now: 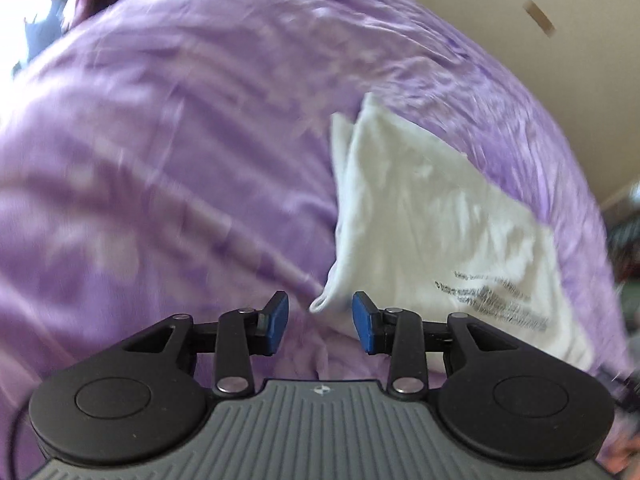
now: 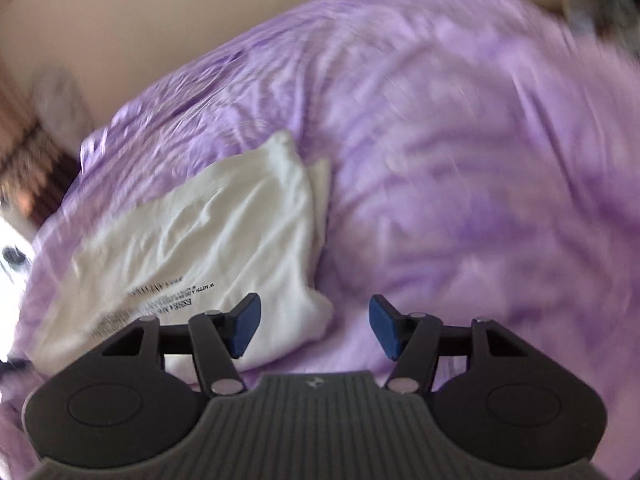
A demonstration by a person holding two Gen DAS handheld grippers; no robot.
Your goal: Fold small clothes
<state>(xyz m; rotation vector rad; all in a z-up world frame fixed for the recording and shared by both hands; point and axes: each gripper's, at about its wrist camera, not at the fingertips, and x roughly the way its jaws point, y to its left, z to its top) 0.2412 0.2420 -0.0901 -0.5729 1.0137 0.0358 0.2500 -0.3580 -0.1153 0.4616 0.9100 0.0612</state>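
A white garment (image 1: 432, 224) with black printed text lies folded flat on a purple bedspread (image 1: 168, 152). In the left wrist view it spreads to the right, and its near corner lies just beyond the gap of my left gripper (image 1: 320, 322). That gripper is open with nothing between its blue pads (image 1: 278, 320). In the right wrist view the same garment (image 2: 208, 240) lies to the left on the bedspread (image 2: 460, 168). My right gripper (image 2: 314, 330) hovers over the garment's right corner, open wide, its pads (image 2: 382, 330) touching no cloth.
A beige wall (image 1: 520, 40) runs behind the bed. Dark clutter (image 1: 628, 248) shows at the right edge of the left wrist view. In the right wrist view a blurred brown striped shape (image 2: 24, 160) sits at the far left.
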